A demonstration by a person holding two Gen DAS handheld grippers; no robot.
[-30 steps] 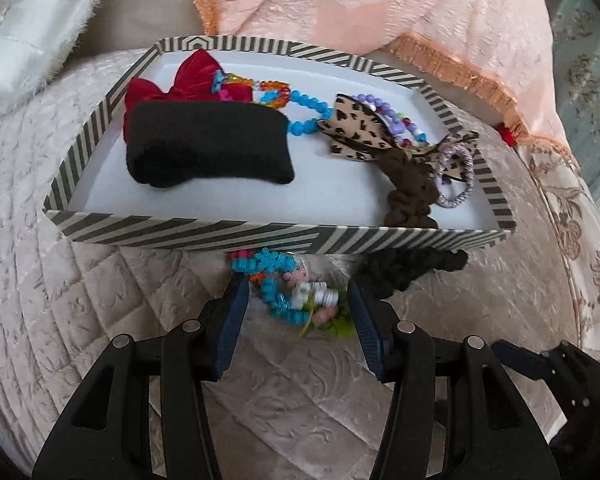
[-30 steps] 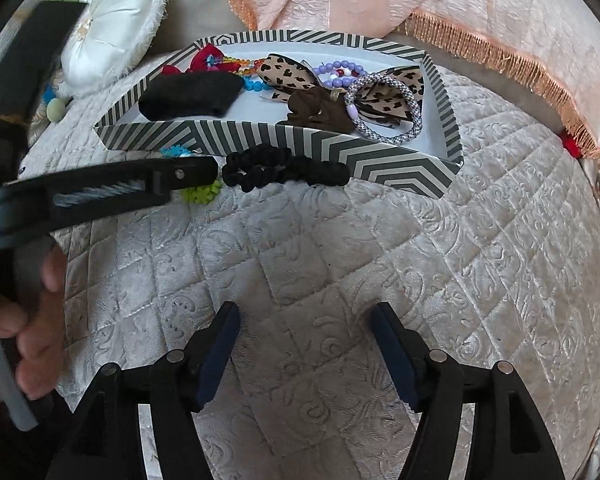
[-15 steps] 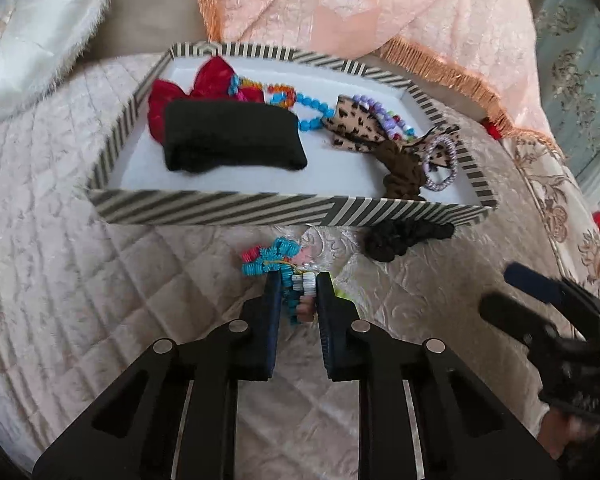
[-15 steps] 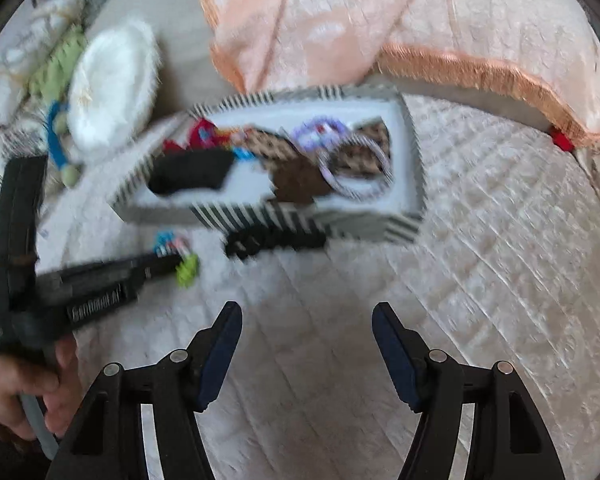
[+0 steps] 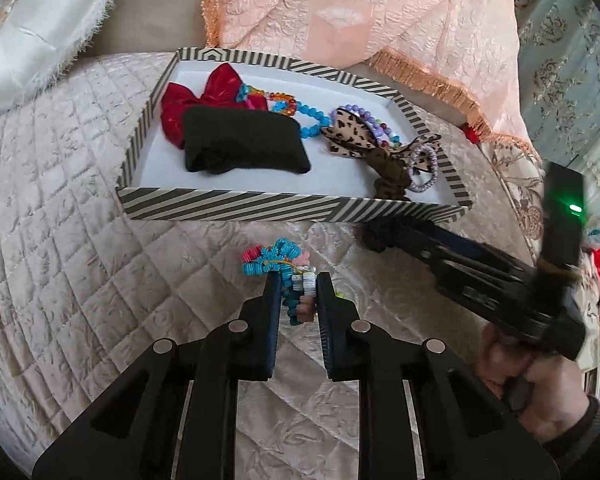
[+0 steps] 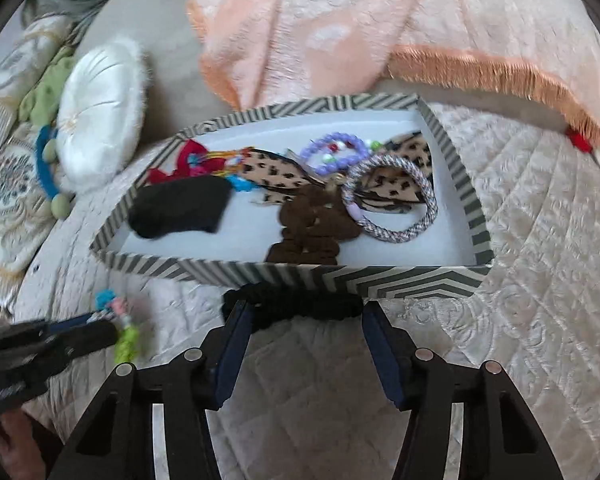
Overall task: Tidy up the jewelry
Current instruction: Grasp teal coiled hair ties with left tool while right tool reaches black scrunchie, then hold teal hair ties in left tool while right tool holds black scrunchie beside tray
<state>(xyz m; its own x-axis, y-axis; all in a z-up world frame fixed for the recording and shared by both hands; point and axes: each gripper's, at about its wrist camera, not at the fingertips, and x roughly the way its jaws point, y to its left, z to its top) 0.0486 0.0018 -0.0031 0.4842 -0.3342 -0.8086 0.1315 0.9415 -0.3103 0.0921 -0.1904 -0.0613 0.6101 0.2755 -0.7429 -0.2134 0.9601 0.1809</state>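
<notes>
A striped tray (image 5: pixel 260 205) (image 6: pixel 384 280) rests on the quilted bed and holds a red bow (image 5: pixel 204 94), a black pouch (image 5: pixel 240 144), bead bracelets, a leopard bow (image 6: pixel 272 178), a brown scrunchie (image 6: pixel 312 228) and a lilac hair tie (image 6: pixel 396 200). My left gripper (image 5: pixel 298 280) (image 6: pixel 80 332) is shut on a colourful bead bracelet (image 5: pixel 272 258) (image 6: pixel 126 340) just in front of the tray. My right gripper (image 6: pixel 306 311) (image 5: pixel 416 240) straddles a black scrunchie (image 6: pixel 296 302) (image 5: pixel 374 238) lying against the tray's front wall. Its jaws are closing, with the scrunchie between them.
A peach fringed blanket (image 5: pixel 340 20) is draped behind the tray. A white round cushion (image 6: pixel 100 116) lies to the left, with a blue ring toy (image 6: pixel 44 168) beside it. The person's hand (image 5: pixel 540 384) holds the right gripper at lower right.
My left gripper shut on the bead bracelet and drew back slightly with it. The right gripper came forward to the black scrunchie and its fingers narrowed around it.
</notes>
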